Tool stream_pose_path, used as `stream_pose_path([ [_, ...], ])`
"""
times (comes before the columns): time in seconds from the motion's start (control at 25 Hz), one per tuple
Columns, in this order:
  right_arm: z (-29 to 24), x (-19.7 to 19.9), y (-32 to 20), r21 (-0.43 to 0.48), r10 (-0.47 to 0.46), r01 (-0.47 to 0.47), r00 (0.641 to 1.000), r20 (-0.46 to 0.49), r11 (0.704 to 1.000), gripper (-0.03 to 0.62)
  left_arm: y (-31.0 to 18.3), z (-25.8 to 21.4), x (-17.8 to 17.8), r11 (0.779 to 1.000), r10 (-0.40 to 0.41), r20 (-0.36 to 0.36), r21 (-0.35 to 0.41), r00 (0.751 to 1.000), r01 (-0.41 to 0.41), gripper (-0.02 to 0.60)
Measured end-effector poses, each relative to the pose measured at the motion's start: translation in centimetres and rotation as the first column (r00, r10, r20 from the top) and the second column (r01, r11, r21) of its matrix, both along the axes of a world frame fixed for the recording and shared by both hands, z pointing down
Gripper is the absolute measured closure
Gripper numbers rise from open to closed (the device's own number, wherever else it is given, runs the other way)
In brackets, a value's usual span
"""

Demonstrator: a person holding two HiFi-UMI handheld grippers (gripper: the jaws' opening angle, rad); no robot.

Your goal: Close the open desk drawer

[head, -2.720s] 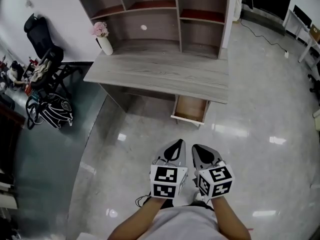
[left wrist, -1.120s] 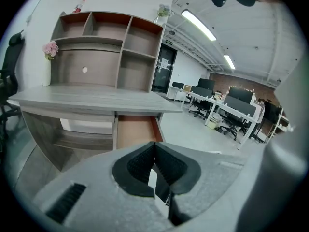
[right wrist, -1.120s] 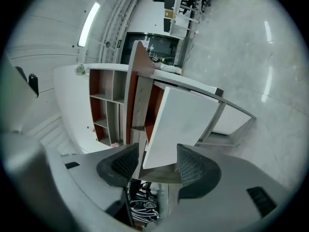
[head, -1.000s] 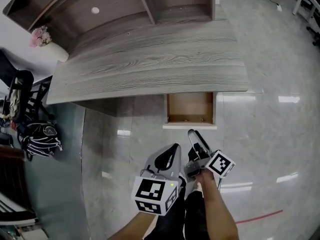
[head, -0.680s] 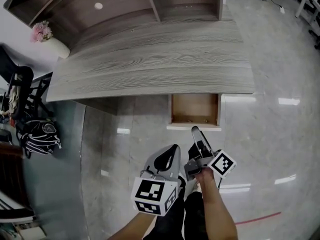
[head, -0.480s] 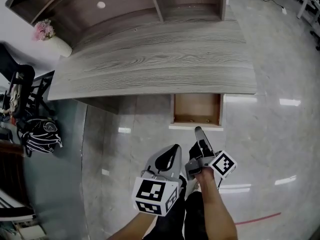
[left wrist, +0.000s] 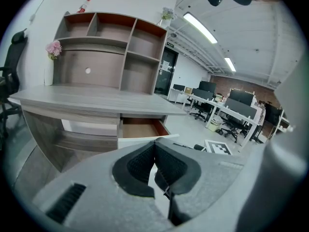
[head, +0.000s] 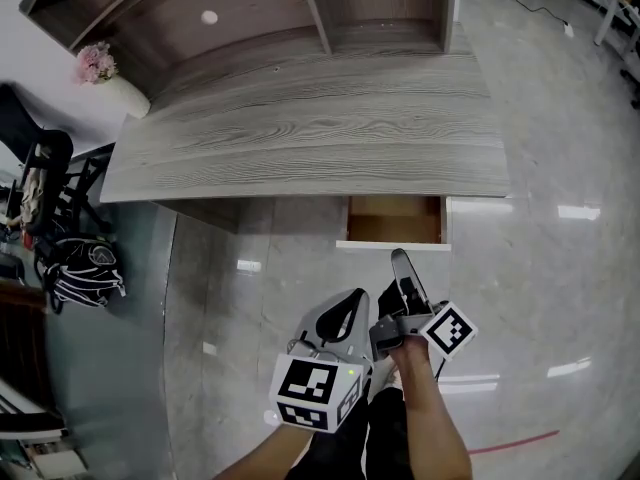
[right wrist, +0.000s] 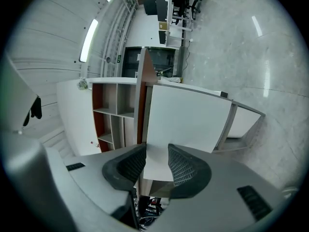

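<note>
The drawer [head: 395, 220] stands partly open under the right end of the wood-grain tabletop [head: 300, 138], its brown inside showing and its white front [head: 393, 246] facing the near side. The right claw [head: 400, 260] points level at that front, tips just beside it. In the right gripper view its jaws stand moderately apart and are closing; the white front [right wrist: 186, 124] fills the gap beyond the pads [right wrist: 129, 164], and no pad visibly presses on it. The left claw [head: 350, 300] hangs nearer and to the left, well short of the drawer, drawn narrow with its pads [left wrist: 141, 164] meeting at the tips and nothing between them. A white vase [head: 122, 95] of pink flowers sits on the tabletop's far left corner.
</note>
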State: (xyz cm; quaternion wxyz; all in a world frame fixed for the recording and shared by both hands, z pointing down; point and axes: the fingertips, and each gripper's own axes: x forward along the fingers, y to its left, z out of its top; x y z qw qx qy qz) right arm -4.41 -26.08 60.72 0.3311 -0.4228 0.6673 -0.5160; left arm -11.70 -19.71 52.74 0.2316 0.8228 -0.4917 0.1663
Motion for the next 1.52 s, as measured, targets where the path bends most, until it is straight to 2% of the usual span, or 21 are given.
stream_pose_path([
  [0.6,0.1,0.5,-3.5,-0.041,0.04,-0.04,0.999,-0.003,0.998,0.468,-2.0,-0.6,-0.1,1.0,0.016,-0.01,0.009,1.0,-0.015,0.58],
  [1.2,0.0,0.7,-7.8,-0.017,0.071,-0.071,0.997,0.018,0.997,0.459,-5.7,-1.1,0.9,0.997,0.08,-0.01,0.016,0.997,-0.08,0.58],
  [1.52,-0.1,0.8,-9.7,0.005,0.079,-0.079,0.996,0.027,0.997,0.456,-7.1,-0.8,1.0,0.996,0.088,-0.008,0.009,0.996,-0.088,0.58],
])
